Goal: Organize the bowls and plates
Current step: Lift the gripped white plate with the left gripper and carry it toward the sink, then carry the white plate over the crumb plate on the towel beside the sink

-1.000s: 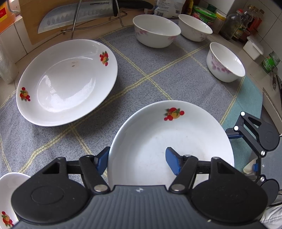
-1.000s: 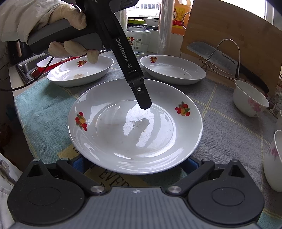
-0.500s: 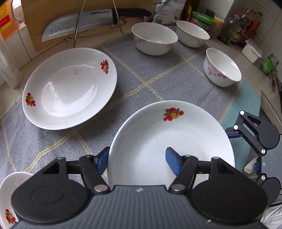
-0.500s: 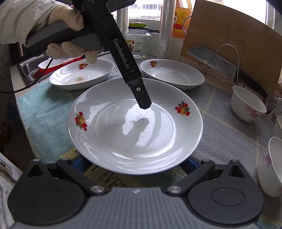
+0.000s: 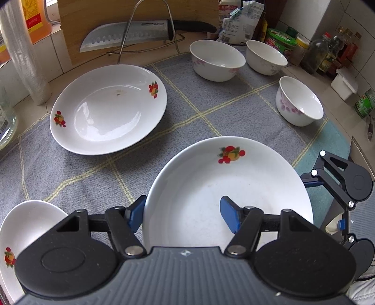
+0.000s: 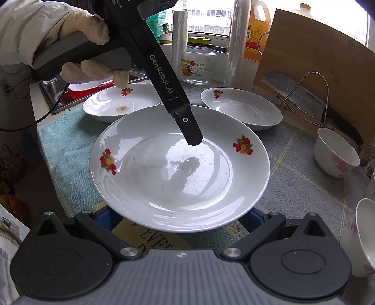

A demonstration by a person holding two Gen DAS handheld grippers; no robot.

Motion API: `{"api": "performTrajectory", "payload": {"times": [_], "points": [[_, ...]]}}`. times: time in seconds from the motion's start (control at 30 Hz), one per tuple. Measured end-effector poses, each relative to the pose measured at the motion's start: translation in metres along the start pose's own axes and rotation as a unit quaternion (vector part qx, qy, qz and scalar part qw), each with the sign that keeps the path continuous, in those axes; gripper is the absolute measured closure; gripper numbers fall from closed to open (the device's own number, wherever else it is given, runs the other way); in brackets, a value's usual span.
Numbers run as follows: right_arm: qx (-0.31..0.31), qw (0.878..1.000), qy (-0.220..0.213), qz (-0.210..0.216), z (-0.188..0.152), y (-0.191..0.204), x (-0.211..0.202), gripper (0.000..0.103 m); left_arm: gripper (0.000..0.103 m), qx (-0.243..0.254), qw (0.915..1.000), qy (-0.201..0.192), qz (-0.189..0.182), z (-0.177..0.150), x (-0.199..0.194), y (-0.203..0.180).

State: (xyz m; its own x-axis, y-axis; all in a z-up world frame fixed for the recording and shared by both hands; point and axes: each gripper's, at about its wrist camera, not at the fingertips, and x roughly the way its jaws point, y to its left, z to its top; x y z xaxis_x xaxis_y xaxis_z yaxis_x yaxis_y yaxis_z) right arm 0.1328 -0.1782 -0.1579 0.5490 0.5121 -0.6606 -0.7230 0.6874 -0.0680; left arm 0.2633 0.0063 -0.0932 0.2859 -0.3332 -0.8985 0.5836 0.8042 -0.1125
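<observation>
One plate [image 5: 225, 187] rim between left gripper [image 5: 185, 214] pads, lifted

Lighting was bright, diffuse daylight from the window [image 6: 206, 16] behind the counter. Glare sat on the held plate [image 6: 180, 164], with soft shadows beneath. Fisheye distortion bent the edges; corners vignetted black.

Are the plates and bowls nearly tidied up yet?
Not nearly. Nothing looks stacked so far. In hand: the left gripper has its jaws clamped across the rim of one fruit-pattern plate, one inside and one outside. Left to do: two more plates, one by the knife rack and one near the sink, sit apart on the cloth, and three bowls stand separately.
</observation>
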Motion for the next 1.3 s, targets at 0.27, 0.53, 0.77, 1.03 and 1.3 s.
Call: {"api": "performTrajectory", "payload": {"times": [0.27, 0.53, 0.77, 1.03, 1.3], "points": [[-0.014, 1.000, 0.002, 0.018, 0.001, 0.001, -0.006, 0.000, 0.037, -0.021, 0.9997, -0.009, 0.011, -0.009, -0.009, -0.003], [-0.019, 1.000, -0.003, 0.021, 0.015, 0.007, -0.003, 0.000, 0.037, -0.024, 0.9995, -0.017, 0.015, -0.010, -0.020, 0.009], [-0.024, 0.999, -0.005, 0.026, 0.030, 0.015, 0.007, 0.000, 0.037, -0.029, 0.9991, -0.022, 0.021, -0.014, -0.031, 0.025], [-0.032, 0.999, -0.007, 0.036, 0.048, 0.026, 0.018, 0.000, 0.037, -0.043, 0.9983, -0.028, 0.029, -0.023, -0.045, 0.047], [-0.049, 0.998, -0.011, 0.049, 0.071, 0.038, 0.034, 0.000, 0.037, -0.063, 0.9964, -0.038, 0.043, -0.036, -0.061, 0.075]]}}
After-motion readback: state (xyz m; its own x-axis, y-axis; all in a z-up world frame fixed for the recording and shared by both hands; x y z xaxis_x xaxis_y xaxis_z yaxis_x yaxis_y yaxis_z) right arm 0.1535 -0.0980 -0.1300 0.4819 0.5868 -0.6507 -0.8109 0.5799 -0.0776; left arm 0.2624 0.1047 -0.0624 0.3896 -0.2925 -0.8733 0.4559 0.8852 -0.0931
